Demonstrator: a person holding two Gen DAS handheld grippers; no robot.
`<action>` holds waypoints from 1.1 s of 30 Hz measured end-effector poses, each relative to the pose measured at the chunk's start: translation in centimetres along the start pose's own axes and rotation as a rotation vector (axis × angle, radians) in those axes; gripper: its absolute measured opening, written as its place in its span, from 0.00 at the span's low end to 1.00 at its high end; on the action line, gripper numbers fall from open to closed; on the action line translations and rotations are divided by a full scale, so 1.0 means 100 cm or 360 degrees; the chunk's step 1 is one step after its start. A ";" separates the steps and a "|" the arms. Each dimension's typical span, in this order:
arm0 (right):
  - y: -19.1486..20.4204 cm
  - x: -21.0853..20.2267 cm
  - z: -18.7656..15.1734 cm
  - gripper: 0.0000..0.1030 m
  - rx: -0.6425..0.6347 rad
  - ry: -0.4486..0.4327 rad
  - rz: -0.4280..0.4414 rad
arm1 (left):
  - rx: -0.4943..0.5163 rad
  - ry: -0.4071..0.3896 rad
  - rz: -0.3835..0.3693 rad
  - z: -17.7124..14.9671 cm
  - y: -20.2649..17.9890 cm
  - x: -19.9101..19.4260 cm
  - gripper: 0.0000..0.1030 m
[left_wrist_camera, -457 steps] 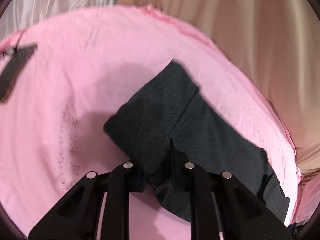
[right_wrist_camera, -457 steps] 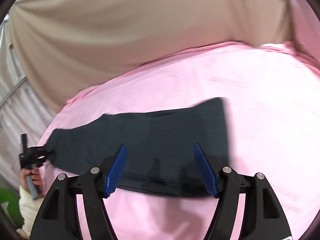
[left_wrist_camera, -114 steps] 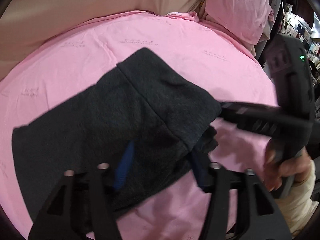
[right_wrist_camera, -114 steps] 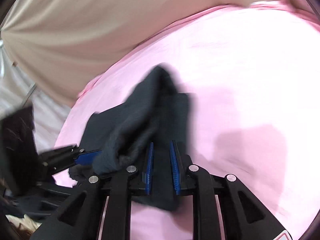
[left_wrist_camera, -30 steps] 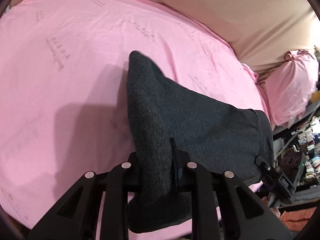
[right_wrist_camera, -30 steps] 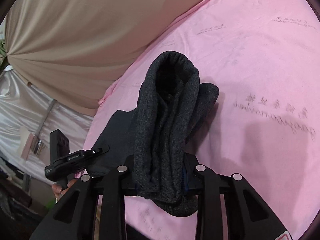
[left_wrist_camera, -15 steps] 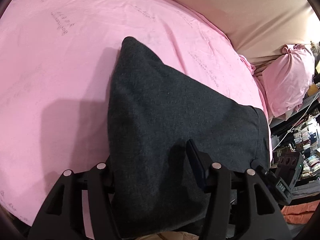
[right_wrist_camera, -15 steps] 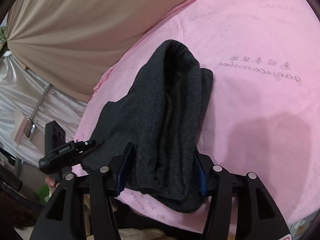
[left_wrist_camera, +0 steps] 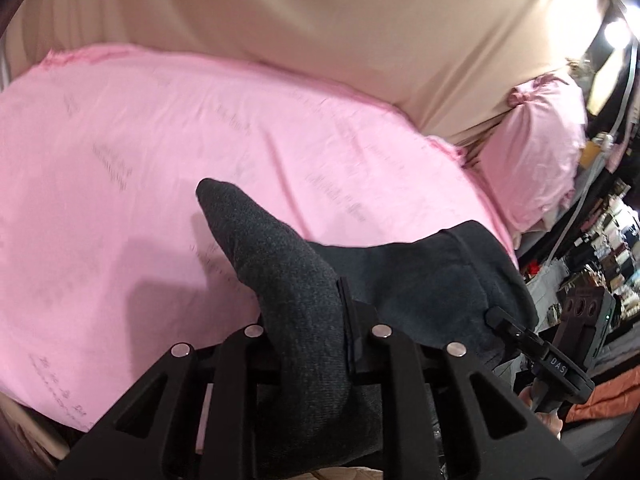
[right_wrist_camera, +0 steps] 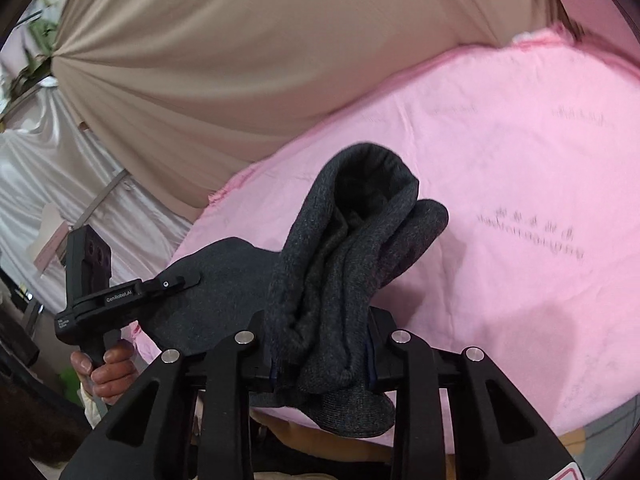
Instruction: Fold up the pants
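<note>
The pants [left_wrist_camera: 304, 320] are dark grey and bunched up, held up over the near edge of the pink bed [left_wrist_camera: 140, 152] by both claws.

L claw [left_wrist_camera: 316, 336]: its jaws are closing, w/ a thick fold of the pants between them. The pads press on the cloth, so it is pinching the pants. One corner of cloth sticks up past the jaws.

R claw [right_wrist_camera: 320, 344]: jaws closing too, squeezed on a fat roll of the pants [right_wrist_camera: 340, 260]. The roll stands up out of the jaws & a bit hangs below them.

In the R view, a hand [right_wrist_camera: 106, 372] holds the L claw's grip at the left, and the cloth runs across to it. A tan curtain [right_wrist_camera: 240, 60] hangs behind the bed. A pink pillow [left_wrist_camera: 536, 152] sits at the bed's far right in the L view.
</note>
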State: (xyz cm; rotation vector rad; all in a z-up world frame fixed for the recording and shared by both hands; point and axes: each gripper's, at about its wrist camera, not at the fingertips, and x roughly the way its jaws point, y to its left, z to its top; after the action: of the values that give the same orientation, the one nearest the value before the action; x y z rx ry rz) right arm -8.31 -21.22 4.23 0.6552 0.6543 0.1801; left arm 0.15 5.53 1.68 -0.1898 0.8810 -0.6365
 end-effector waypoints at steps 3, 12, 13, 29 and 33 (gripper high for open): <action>0.023 -0.028 0.015 0.27 -0.0090 -0.0116 0.0028 | 0.0084 -0.0118 -0.0037 0.010 -0.016 -0.034 0.17; 0.092 -0.096 0.076 0.27 -0.0456 -0.0531 0.0119 | 0.0392 -0.0624 -0.0081 0.053 -0.068 -0.139 0.17; 0.102 -0.102 0.087 0.27 -0.0507 -0.0588 0.0132 | 0.0423 -0.0683 -0.0071 0.059 -0.075 -0.148 0.17; 0.119 -0.033 0.266 0.27 -0.0723 -0.0929 0.0184 | 0.0515 -0.1148 0.0137 0.225 -0.086 -0.128 0.18; 0.091 0.024 0.300 0.27 -0.0647 -0.0865 0.0161 | 0.0489 -0.1093 0.0251 0.269 -0.073 -0.072 0.18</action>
State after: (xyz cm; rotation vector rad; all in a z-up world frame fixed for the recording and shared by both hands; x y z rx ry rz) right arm 12.47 -28.50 26.71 0.3189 0.0534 0.2105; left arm 14.27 1.30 26.46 -0.0507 0.1302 -0.5002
